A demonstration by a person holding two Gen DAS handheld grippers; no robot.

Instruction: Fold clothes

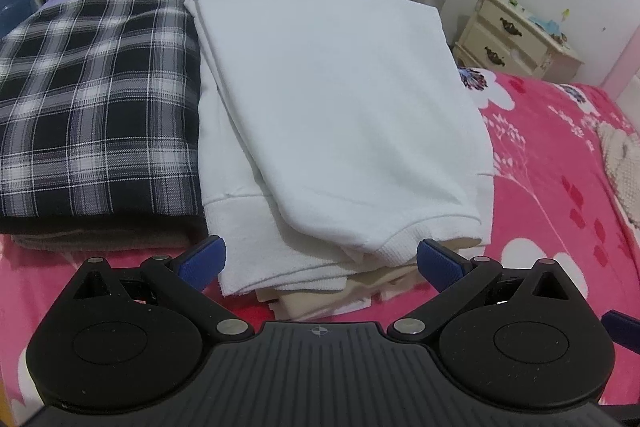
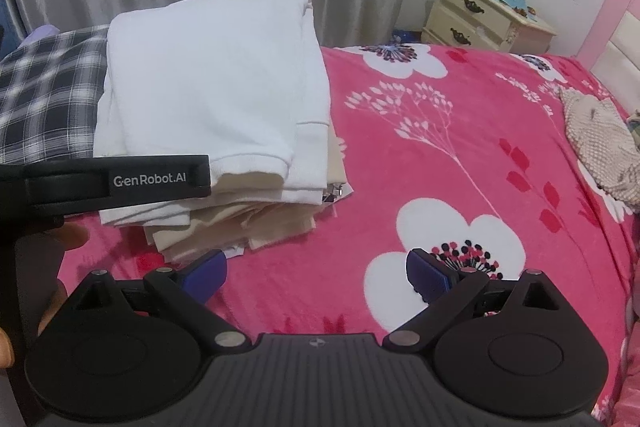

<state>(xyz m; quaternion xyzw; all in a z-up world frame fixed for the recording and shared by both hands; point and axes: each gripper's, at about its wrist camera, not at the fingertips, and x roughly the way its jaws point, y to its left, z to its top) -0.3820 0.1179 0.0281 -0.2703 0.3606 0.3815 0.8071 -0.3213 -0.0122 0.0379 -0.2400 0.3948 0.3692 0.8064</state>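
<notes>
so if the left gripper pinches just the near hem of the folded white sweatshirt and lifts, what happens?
The white sweatshirt is soft knit in loose layers, so it would probably sag and unfold rather than lift flat. It looks thick, likely heavy enough to droop. It rests on beige clothes, which a push might drag. The left gripper is open and holds nothing.

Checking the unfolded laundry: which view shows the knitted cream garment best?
Right wrist view: the knitted cream garment lies crumpled on the pink floral blanket, mostly in frame. Left wrist view catches only a sliver at its right edge.

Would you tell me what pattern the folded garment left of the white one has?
Black-and-white plaid garment, clearest in the left wrist view.
</notes>
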